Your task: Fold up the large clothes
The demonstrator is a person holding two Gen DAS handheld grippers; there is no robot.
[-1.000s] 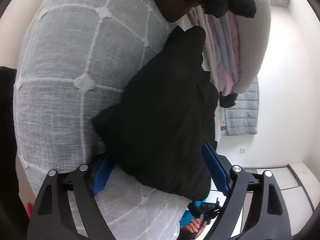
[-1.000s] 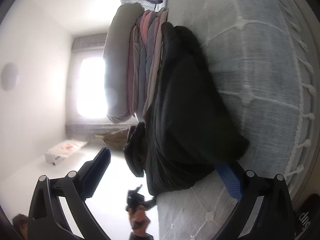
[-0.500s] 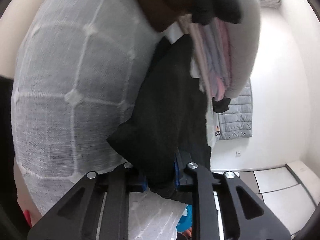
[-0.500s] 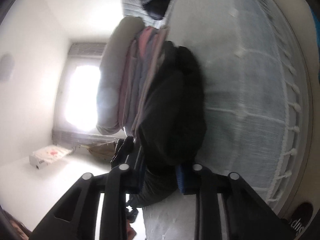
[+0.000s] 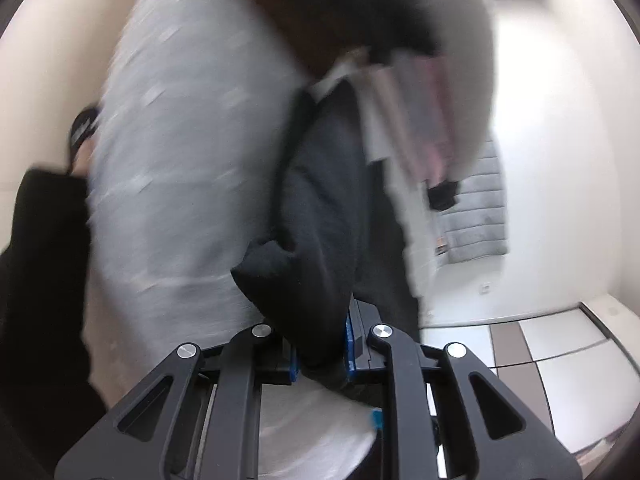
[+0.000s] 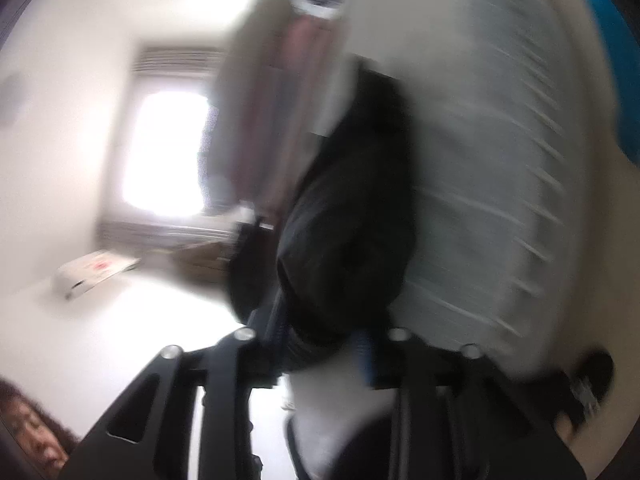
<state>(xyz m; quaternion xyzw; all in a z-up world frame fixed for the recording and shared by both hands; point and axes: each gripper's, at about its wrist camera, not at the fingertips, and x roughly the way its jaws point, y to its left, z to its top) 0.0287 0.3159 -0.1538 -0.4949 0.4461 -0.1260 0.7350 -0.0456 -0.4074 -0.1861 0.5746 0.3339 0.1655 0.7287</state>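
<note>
A large black garment (image 5: 320,208) lies on the pale grey bed cover (image 5: 180,160), bunched towards me. My left gripper (image 5: 320,344) is shut on its near edge, and cloth fills the narrow gap between the blue pads. In the right wrist view the same black garment (image 6: 348,200) runs up from my right gripper (image 6: 324,344). A thick fold of it sits between the jaws, which are opening while the pads still touch the cloth. Both views are blurred by motion.
A stack of folded pink and grey bedding (image 5: 420,112) stands just beyond the garment, also seen as the bedding stack (image 6: 280,100). A person's black sleeve (image 5: 40,280) is at the left. A bright window (image 6: 164,152), a white box (image 6: 92,272) and tiled floor (image 5: 560,360) lie off the bed.
Both grippers went from wide open around the garment's edge to closed on it. Both hands then moved, drawing the cloth along and blurring the views.
</note>
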